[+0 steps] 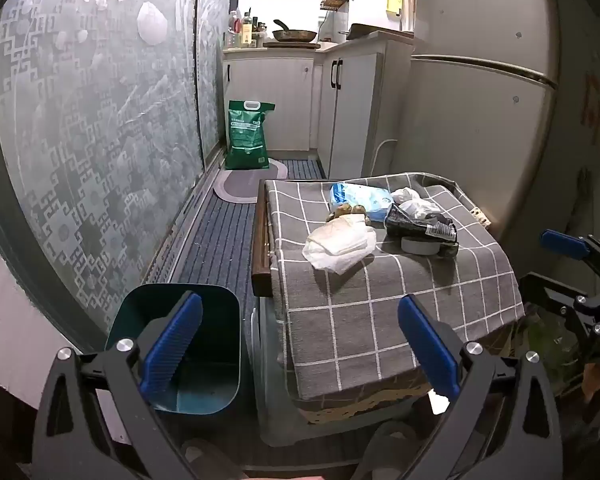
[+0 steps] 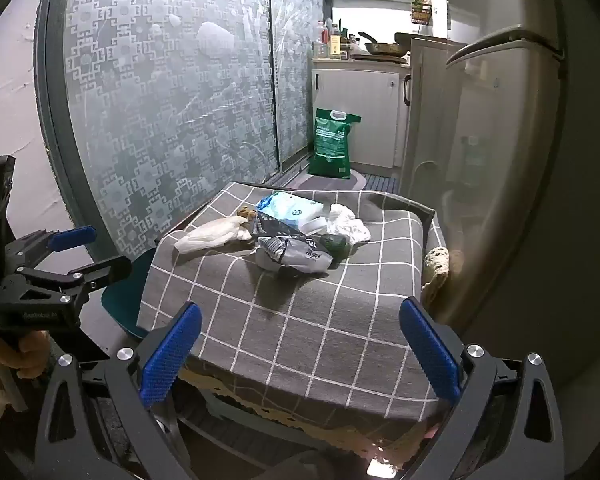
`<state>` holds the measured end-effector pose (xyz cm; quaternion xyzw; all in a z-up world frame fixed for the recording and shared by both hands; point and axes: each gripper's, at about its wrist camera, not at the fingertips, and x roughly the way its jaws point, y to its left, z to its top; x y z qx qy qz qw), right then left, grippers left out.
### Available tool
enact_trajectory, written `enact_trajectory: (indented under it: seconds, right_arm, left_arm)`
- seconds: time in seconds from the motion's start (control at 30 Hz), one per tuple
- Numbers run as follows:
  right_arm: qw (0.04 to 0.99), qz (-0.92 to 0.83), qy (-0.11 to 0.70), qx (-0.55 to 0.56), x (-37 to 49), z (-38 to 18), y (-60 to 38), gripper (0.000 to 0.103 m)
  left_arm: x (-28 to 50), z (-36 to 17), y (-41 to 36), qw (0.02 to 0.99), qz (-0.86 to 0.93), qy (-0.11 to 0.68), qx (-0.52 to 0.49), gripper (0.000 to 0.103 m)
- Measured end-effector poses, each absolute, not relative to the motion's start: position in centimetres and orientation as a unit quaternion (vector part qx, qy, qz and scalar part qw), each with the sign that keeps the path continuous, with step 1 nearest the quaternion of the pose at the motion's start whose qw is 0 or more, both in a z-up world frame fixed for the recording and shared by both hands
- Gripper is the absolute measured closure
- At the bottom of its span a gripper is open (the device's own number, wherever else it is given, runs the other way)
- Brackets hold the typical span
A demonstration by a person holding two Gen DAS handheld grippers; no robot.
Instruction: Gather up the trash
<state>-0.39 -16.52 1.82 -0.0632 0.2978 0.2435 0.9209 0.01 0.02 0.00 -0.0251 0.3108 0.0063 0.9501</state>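
Observation:
Trash lies in a heap on the far half of a small table under a grey checked cloth [image 1: 380, 320] [image 2: 300, 320]. The heap holds a white plastic bag [image 1: 340, 244] [image 2: 212, 236], a blue-and-white packet [image 1: 360, 200] [image 2: 288, 208], a dark crinkled wrapper [image 1: 420, 224] [image 2: 296, 254], crumpled white tissue [image 1: 414, 202] [image 2: 346, 224] and brown scraps [image 1: 348, 210] [image 2: 246, 212]. A teal bin [image 1: 216, 360] [image 2: 124, 304] stands on the floor at the table's left side. My left gripper [image 1: 300, 344] [image 2: 96, 252] hovers open, half over the bin. Open as well, my right gripper [image 2: 300, 352] [image 1: 556, 264] hangs over the table's near edge, empty.
A fridge [image 1: 480, 120] [image 2: 500, 160] stands close on the right of the table. Patterned glass sliding doors [image 1: 100, 140] [image 2: 172, 120] line the left. A green sack [image 1: 248, 136] [image 2: 332, 144] and a mat [image 1: 240, 184] lie on the floor before the cabinets [image 1: 280, 100]. A hand [image 2: 20, 352] grips the left tool.

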Motion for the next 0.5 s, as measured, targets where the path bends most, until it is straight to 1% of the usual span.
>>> enact_trajectory:
  seconds: [0.5]
  right_arm:
    - [0.922,0.243,0.295,-0.066,-0.69,2.03,-16.31,0.003]
  left_arm:
    - [0.18,-0.76,-0.04,0.95,0.003,0.311,-0.026,0.003]
